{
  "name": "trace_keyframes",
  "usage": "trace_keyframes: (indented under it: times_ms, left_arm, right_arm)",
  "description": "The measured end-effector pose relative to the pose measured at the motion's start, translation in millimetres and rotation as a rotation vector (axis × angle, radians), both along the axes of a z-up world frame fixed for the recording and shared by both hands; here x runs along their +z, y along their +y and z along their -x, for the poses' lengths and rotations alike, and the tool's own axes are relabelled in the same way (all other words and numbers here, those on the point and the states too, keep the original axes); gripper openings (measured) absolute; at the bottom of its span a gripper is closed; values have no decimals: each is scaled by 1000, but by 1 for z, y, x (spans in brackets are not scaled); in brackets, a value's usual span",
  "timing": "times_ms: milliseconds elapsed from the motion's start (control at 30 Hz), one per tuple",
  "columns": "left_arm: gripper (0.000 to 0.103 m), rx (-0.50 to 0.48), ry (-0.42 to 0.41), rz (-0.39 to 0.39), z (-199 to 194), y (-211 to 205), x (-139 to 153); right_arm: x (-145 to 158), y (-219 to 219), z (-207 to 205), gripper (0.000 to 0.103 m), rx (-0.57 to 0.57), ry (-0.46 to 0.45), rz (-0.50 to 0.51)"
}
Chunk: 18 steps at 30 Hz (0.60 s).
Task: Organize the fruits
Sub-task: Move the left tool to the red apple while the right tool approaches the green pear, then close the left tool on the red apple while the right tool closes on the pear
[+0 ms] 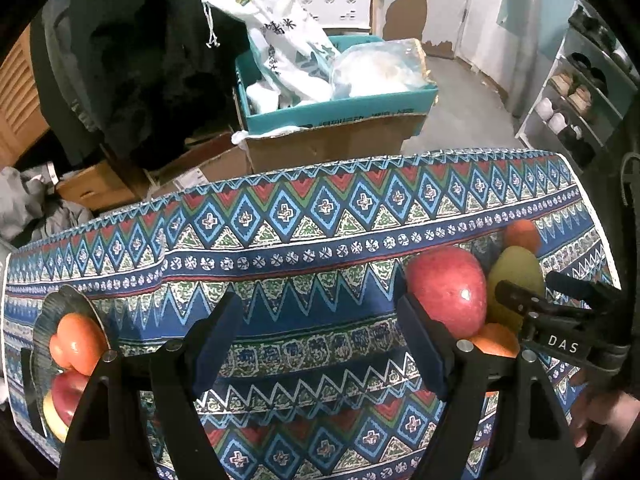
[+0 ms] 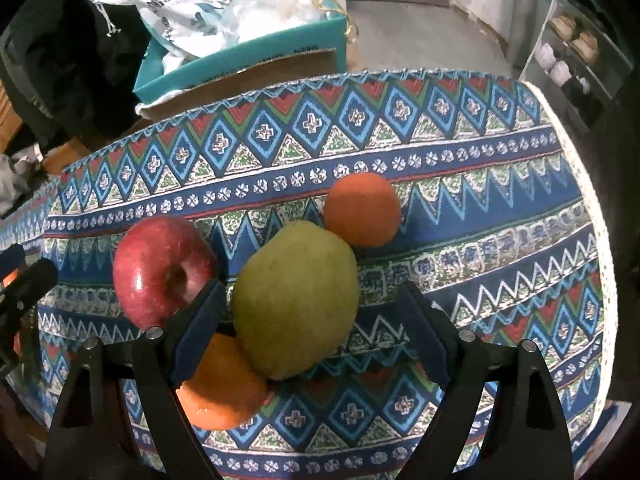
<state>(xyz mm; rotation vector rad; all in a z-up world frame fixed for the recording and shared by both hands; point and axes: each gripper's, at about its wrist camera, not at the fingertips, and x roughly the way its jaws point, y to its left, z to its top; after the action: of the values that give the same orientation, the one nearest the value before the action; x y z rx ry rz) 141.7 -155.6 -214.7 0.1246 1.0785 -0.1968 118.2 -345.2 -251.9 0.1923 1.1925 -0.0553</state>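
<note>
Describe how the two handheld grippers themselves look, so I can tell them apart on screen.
Both look alike: the left gripper and right gripper have black plastic fingers with silver pivot pins and dark blue pads. The left view shows white "DAS" lettering on the right gripper's body.

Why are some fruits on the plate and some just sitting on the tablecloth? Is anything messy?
Nothing is spilled or broken. Four fruits are loose on the tablecloth, bunched together: a red apple, a green pear and two oranges. Other fruit already sits on the dark plate at the left. Both grippers, left and right, are open.
</note>
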Motion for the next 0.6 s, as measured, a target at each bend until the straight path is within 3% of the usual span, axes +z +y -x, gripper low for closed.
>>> trace_keyframes:
  times_ms: [167,400,600]
  left_arm:
    - [81,1,17,23,-4,-3,-2]
    - [81,-21,29,40,-4,-14,-2]
    - [81,-33,48,67,-5,-23,-5]
  right_arm:
    - [-11,-5,-5,86,-18,23,-39]
    - [-24,-4,-10,68,-18,46,-115]
    - [-21,-1,-6,68,5,38,-65]
